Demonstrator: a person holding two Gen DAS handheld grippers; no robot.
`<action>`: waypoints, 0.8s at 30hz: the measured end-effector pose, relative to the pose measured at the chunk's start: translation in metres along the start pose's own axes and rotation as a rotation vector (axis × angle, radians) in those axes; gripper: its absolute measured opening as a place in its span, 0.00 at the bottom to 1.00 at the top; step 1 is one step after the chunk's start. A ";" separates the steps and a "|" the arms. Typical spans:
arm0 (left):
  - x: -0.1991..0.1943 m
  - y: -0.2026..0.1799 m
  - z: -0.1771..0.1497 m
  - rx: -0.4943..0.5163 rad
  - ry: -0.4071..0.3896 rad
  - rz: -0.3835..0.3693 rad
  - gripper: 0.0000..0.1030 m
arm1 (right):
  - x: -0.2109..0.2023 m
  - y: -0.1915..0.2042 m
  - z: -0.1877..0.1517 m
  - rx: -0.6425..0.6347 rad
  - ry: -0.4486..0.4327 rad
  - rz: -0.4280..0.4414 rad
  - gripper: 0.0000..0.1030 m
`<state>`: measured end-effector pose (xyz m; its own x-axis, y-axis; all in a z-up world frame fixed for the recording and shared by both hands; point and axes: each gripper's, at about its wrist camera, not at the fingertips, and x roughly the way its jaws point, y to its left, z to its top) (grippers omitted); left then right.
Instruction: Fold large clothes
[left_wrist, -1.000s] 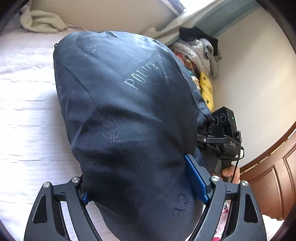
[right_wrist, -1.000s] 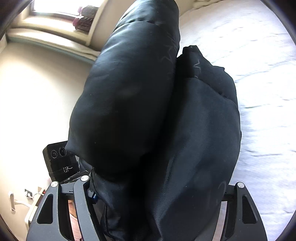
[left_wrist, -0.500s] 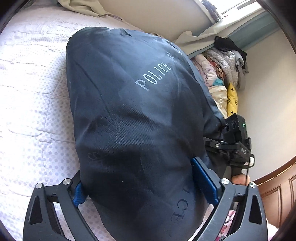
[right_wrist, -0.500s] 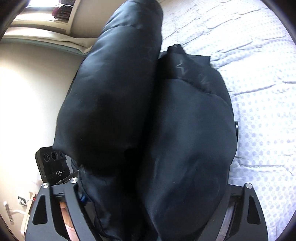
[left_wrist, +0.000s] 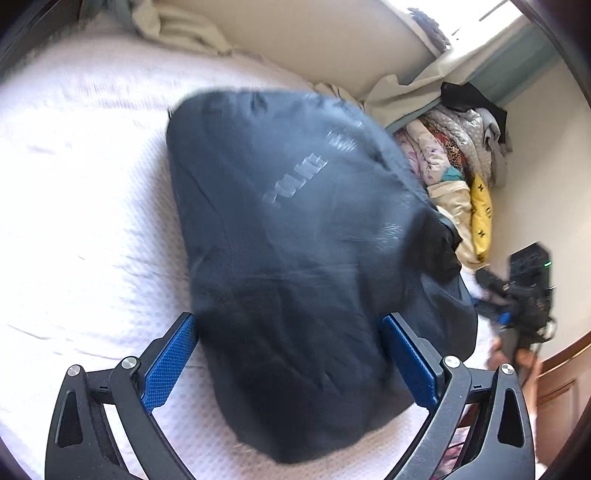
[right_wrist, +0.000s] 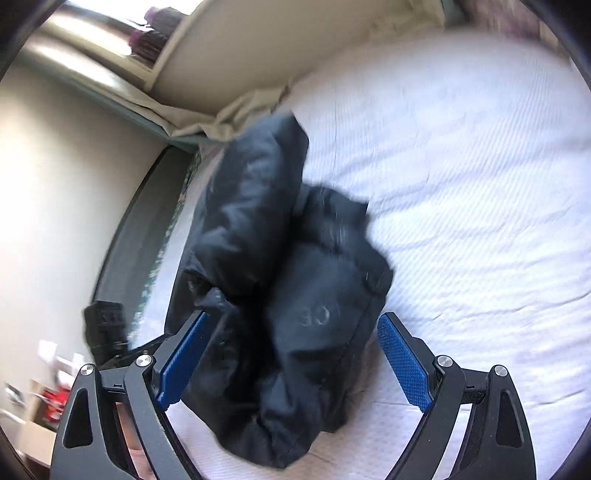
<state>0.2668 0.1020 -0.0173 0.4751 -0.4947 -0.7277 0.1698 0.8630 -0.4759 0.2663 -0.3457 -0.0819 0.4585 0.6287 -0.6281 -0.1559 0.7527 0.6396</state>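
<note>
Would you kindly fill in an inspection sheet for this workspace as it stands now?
Surface: bed with a white textured cover, lightly wrinkled.
Job's things: dark folded jacket lying on the bed, pale lettering on top, blurred.
Clutter: pile of clothes against the wall beyond the jacket; beige cloth at the bed's far edge.
Grippers: left gripper open, jaws just widened, jacket between the pads; right gripper open, jaws just widened, right pad clear of the jacket, left pad's contact unclear.
Cables: nothing seen.
Surroundings: cream wall, bright window ledge, wooden bed frame.
</note>
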 end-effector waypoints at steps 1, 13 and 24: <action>-0.011 -0.007 -0.001 0.042 -0.030 0.037 0.98 | -0.009 0.007 0.003 -0.032 -0.028 -0.028 0.88; -0.093 -0.070 -0.070 0.233 -0.309 0.388 0.99 | -0.034 0.098 -0.063 -0.286 -0.146 -0.253 0.90; -0.100 -0.091 -0.125 0.185 -0.372 0.441 0.99 | -0.020 0.136 -0.144 -0.359 -0.207 -0.472 1.00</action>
<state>0.0962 0.0600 0.0372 0.7992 -0.0464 -0.5993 0.0199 0.9985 -0.0508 0.1095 -0.2276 -0.0459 0.7040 0.1891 -0.6846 -0.1634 0.9812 0.1029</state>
